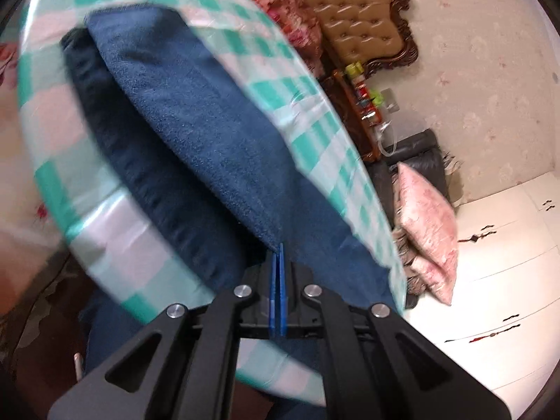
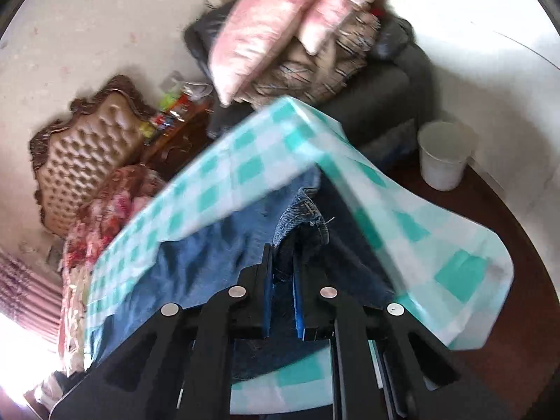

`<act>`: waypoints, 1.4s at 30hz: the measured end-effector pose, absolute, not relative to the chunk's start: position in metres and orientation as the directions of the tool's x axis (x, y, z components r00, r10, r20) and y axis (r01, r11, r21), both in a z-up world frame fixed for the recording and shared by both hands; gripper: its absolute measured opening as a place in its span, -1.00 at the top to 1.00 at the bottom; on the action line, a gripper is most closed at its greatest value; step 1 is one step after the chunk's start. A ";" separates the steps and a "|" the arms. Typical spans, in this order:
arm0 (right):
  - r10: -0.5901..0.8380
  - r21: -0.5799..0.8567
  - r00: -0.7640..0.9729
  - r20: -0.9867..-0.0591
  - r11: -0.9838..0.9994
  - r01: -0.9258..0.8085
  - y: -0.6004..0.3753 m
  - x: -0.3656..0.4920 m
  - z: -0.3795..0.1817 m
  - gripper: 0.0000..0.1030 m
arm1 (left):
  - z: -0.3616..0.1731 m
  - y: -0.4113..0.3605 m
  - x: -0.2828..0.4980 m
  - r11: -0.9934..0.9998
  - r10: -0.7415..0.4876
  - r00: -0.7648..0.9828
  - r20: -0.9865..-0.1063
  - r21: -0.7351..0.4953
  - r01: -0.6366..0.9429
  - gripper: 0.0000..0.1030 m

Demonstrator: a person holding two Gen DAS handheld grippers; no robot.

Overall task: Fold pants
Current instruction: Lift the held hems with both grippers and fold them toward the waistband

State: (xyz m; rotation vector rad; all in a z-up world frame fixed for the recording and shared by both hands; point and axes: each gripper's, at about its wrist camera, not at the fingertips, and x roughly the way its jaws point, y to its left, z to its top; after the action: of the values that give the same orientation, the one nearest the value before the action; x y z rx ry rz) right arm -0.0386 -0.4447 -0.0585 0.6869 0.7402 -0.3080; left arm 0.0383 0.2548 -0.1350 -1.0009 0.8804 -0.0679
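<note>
Denim pants (image 1: 182,133) lie on a green-and-white checked tablecloth (image 1: 308,119), both views motion-blurred. No readable writing or labels anywhere. Left gripper (image 1: 279,255) angles down, blue pads pressed together, pinching a thin edge of the pants. Right gripper (image 2: 283,255) also tilts down, jaws clamped on a bunched hem of the pants (image 2: 308,217). White cup (image 2: 444,154) stands beside the table; pink cushion (image 2: 266,28) on a dark chair behind.

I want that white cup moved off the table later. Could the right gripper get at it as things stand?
Probably not yet. The right gripper is shut on the jeans, so its jaws are taken. The cup itself stands uncovered beyond the checked cloth.
</note>
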 end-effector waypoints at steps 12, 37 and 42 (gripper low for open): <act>-0.054 0.397 0.631 -0.774 0.736 0.549 -0.446 -0.042 -0.112 0.80 | -0.189 0.264 0.035 0.512 -0.471 0.623 -0.625 -0.768 -0.385 0.99; -0.151 0.324 0.634 -0.759 0.757 0.568 -0.440 -0.036 -0.077 0.81 | -0.186 0.390 0.028 0.353 -0.396 0.717 -0.574 -0.816 -0.459 0.98; -0.174 0.278 0.630 -0.757 0.786 0.552 -0.429 -0.024 -0.069 0.81 | -0.201 0.393 0.026 0.342 -0.371 0.722 -0.583 -0.809 -0.477 0.98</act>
State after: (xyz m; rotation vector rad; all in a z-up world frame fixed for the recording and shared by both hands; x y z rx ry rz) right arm -0.0244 -0.4293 -0.0688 0.5261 0.7871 -0.4381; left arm 0.0264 0.3935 -0.2007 -1.2598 0.8162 0.0797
